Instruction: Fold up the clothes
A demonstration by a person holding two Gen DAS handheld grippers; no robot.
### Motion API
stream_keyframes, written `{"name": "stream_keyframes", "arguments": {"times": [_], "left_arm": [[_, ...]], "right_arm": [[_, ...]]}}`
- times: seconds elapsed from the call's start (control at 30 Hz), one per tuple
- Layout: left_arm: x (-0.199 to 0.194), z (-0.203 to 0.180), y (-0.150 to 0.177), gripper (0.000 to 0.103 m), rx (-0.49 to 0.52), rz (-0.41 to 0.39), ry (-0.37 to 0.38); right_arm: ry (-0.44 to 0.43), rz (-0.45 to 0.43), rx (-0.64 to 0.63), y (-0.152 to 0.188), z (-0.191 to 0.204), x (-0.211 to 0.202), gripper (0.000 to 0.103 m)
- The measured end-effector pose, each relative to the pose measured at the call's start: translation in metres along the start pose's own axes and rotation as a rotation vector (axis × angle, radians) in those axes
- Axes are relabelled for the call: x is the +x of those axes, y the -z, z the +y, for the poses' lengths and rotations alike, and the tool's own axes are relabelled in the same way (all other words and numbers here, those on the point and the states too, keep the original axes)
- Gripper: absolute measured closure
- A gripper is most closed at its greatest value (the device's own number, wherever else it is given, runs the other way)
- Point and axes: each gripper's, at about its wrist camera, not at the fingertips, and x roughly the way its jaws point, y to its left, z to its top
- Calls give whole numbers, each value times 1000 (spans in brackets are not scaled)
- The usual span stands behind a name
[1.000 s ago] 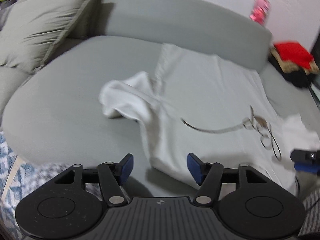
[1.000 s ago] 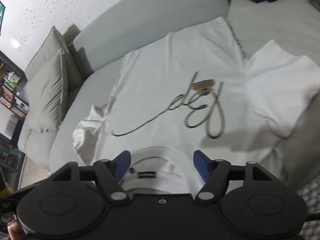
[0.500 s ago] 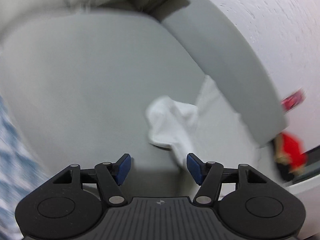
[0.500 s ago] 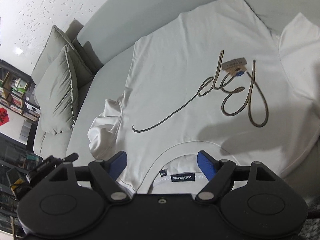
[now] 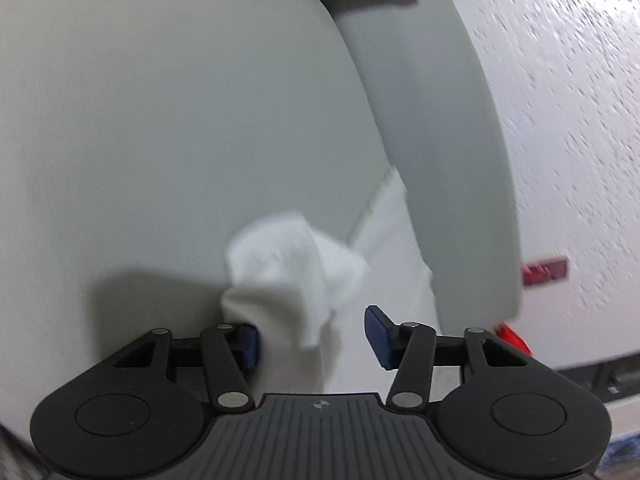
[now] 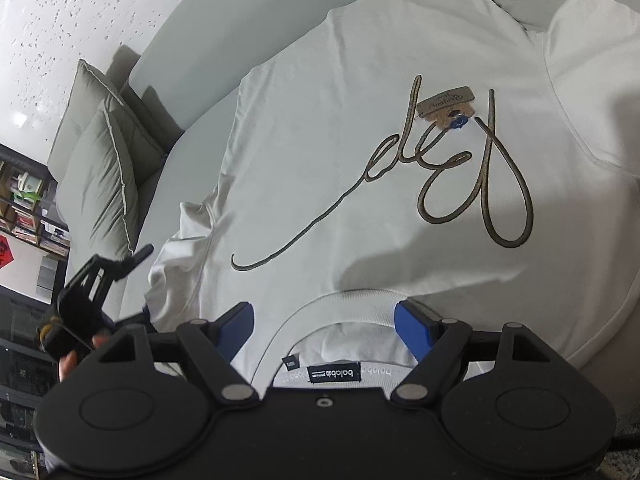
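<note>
White shirt (image 6: 360, 128) lay flat on grey sofa (image 5: 160, 120).
My left gripper (image 5: 312, 340) fingers were closing around its sleeve (image 5: 280, 276); right gripper (image 6: 324, 328) stood open over the collar (image 6: 336, 312).

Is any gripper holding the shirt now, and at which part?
Nothing is held yet. The left gripper has been closing around the bunched sleeve; the right gripper is open over the collar.

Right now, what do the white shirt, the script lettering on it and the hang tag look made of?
White shirt: soft matte knit, likely cotton; it drapes, creases, and has a ribbed collar.
Script lettering: raised olive-gold cord or embroidery, slight sheen; which one is unclear.
Hang tag: stiff brown card, kraft-like and printed, with a blue fastener.
</note>
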Motion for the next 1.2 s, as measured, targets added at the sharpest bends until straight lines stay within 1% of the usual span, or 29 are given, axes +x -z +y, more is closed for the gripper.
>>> {"name": "stream_keyframes", "arguments": {"times": [0.03, 0.07, 0.13, 0.23, 0.3, 0.33, 0.4, 0.43, 0.47, 0.5, 0.53, 0.57, 0.63, 0.7, 0.73, 0.77, 0.83, 0.93, 1.0, 1.03, 1.07, 1.1, 1.13, 1.17, 1.2], "left_arm": [[0, 1, -4, 70, -3, -9, -19], [0, 2, -7, 84, -3, -18, -43], [0, 2, -9, 101, 5, -45, -105], [-16, -14, 2, 102, 104, -151, -205], [-28, -32, 17, 101, 212, -243, -313], [-34, -43, 26, 98, 270, -291, -372], [-42, -58, 37, 99, 360, -395, -503], [-48, -61, 38, 99, 387, -441, -557], [-56, -60, 36, 99, 393, -468, -582], [-62, -57, 32, 98, 382, -464, -579], [-65, -55, 27, 92, 364, -449, -566], [-67, -50, 22, 77, 336, -418, -539], [-67, -36, 14, 60, 268, -337, -468], [-61, -22, 3, 59, 199, -231, -387], [-55, -17, 0, 58, 175, -188, -360], [-48, -15, -3, 58, 169, -160, -346], [-35, -18, -7, 56, 207, -133, -346], [-15, -29, -9, 50, 315, -109, -374], [-6, -33, -8, 49, 353, -102, -367], [-1, -34, -9, 51, 365, -97, -361], [4, -36, -11, 57, 375, -91, -352], [8, -38, -10, 65, 390, -89, -346], [9, -40, -8, 103, 410, -87, -343], [7, -44, -3, 103, 447, -103, -353], [1, -51, 5, 103, 506, -141, -371]], "right_arm": [[-3, -1, 3, 0, -1, 0, 26], [-5, -1, 4, 0, -1, 0, 26], [-7, -1, 5, -1, -2, 1, 26], [-8, -1, 0, 0, -2, 1, 26], [-11, -1, -6, 0, -2, 1, 26], [-13, -1, -8, -1, -3, 1, 26], [-16, 0, -13, -1, -4, 1, 26], [-17, 1, -15, -1, -4, 1, 26], [-17, 3, -18, -2, -5, 1, 26], [-17, 4, -20, -2, -5, 1, 26], [-18, 5, -23, -2, -5, 1, 26], [-20, 4, -22, -1, -5, 0, 26], [-25, 1, -16, 0, -6, 0, 26], [-28, -1, -9, 0, -6, 1, 25], [-29, -2, -8, 0, -6, 1, 24], [-27, -1, -12, -1, -5, 2, 24], [-19, 1, -25, 0, -3, 2, 24], [-12, 1, -37, 0, -1, 2, 24], [-13, 1, -35, 0, -2, 2, 24], [-13, 2, -34, -1, -2, 2, 24], [-12, 3, -33, -1, -2, 2, 24], [-9, 3, -34, -1, -2, 2, 24], [-7, 4, -36, -1, -1, 3, 24], [-3, 5, -40, 0, 0, 3, 24], [0, 6, -45, 0, 1, 3, 24]]}}
